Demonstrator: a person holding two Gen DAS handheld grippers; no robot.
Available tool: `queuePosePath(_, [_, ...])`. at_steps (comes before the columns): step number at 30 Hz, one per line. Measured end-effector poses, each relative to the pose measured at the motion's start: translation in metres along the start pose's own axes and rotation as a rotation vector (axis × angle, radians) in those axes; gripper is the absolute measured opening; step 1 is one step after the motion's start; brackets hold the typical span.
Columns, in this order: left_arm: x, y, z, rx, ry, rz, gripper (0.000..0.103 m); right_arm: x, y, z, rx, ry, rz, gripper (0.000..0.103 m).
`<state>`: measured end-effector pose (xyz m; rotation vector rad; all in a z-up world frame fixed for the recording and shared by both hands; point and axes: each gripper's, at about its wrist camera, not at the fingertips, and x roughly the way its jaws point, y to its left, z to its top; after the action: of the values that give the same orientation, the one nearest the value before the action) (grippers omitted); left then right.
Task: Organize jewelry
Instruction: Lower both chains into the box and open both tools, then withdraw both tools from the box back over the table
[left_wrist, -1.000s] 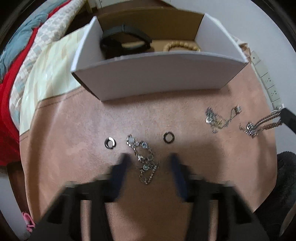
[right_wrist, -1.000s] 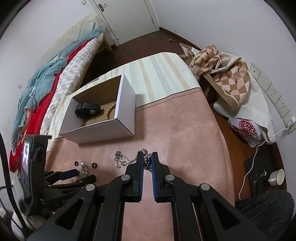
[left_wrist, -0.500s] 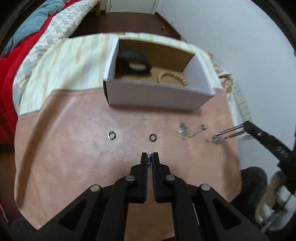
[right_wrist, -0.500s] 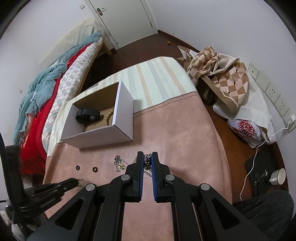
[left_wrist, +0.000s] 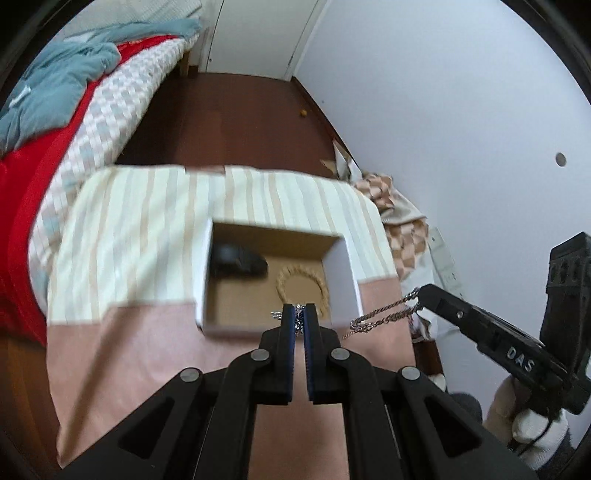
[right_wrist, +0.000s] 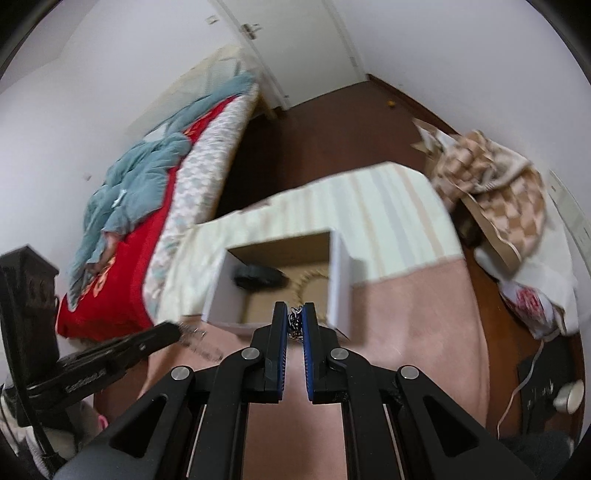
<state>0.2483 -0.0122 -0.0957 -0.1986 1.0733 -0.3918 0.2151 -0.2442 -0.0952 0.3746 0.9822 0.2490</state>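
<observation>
My left gripper is shut on a silver chain bracelet, lifted in front of the open white box. My right gripper is shut on a silver chain bracelet, also lifted near the box. The right gripper also shows in the left wrist view with its chain hanging from the tips. The left gripper shows in the right wrist view with its chain. Inside the box lie a black band and a wooden bead bracelet.
The box stands on a table with a pink cloth and a striped cloth. A bed with red and teal bedding is at the left. A checkered cloth lies on the floor at the right.
My left gripper closed on the chain bracelet and lifted it off the pink cloth. Both grippers have risen and moved toward the box with their chains.
</observation>
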Motion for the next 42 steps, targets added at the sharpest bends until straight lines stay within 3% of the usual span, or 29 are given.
queuePosePath(4, [0.025, 0.017, 0.020, -0.007, 0.026, 0.031, 0.002, 0.032, 0.011, 0.027, -0.030, 0.046, 0.010, 0.008])
queuePosePath(10, [0.072, 0.041, 0.030, -0.036, 0.135, 0.046, 0.002, 0.089, 0.016, 0.053, -0.057, 0.141, -0.006, 0.008])
queuePosePath(14, [0.093, 0.049, 0.032, -0.061, 0.193, 0.121, 0.004, 0.117, 0.017, 0.065, -0.082, 0.204, -0.023, 0.008])
queuePosePath(18, [0.092, 0.049, 0.030, -0.055, 0.173, 0.190, 0.007, 0.132, 0.012, 0.072, -0.109, 0.270, -0.056, 0.009])
queuePosePath(20, [0.088, 0.049, 0.028, -0.049, 0.151, 0.222, 0.013, 0.128, 0.009, 0.070, -0.131, 0.249, -0.109, 0.015])
queuePosePath(21, [0.086, 0.048, 0.026, -0.041, 0.138, 0.245, 0.033, 0.125, 0.007, 0.068, -0.137, 0.240, -0.130, 0.027])
queuePosePath(22, [0.083, 0.048, 0.025, -0.033, 0.124, 0.266, 0.064, 0.122, 0.005, 0.065, -0.145, 0.235, -0.155, 0.040])
queuePosePath(23, [0.081, 0.048, 0.024, -0.027, 0.110, 0.288, 0.078, 0.119, 0.004, 0.061, -0.158, 0.229, -0.186, 0.045])
queuePosePath(24, [0.077, 0.046, 0.021, -0.015, 0.084, 0.312, 0.085, 0.117, 0.002, 0.057, -0.169, 0.222, -0.215, 0.052])
queuePosePath(26, [0.074, 0.044, 0.015, 0.010, 0.058, 0.350, 0.085, 0.113, -0.001, 0.047, -0.191, 0.213, -0.284, 0.059])
queuePosePath(27, [0.074, 0.043, 0.013, 0.018, 0.053, 0.364, 0.086, 0.111, -0.002, 0.041, -0.196, 0.210, -0.316, 0.069])
queuePosePath(28, [0.074, 0.043, 0.010, 0.027, 0.045, 0.378, 0.091, 0.110, -0.003, 0.037, -0.197, 0.207, -0.333, 0.083])
queuePosePath(30, [0.072, 0.043, 0.004, 0.038, 0.030, 0.401, 0.103, 0.108, -0.006, 0.025, -0.204, 0.200, -0.378, 0.095])
queuePosePath(37, [0.061, 0.041, -0.011, 0.050, -0.026, 0.490, 0.103, 0.100, -0.010, 0.001, -0.170, 0.170, -0.420, 0.101])
queuePosePath(42, [0.041, 0.036, -0.017, 0.052, -0.087, 0.500, 0.103, 0.087, 0.001, -0.004, -0.165, 0.126, -0.428, 0.101])
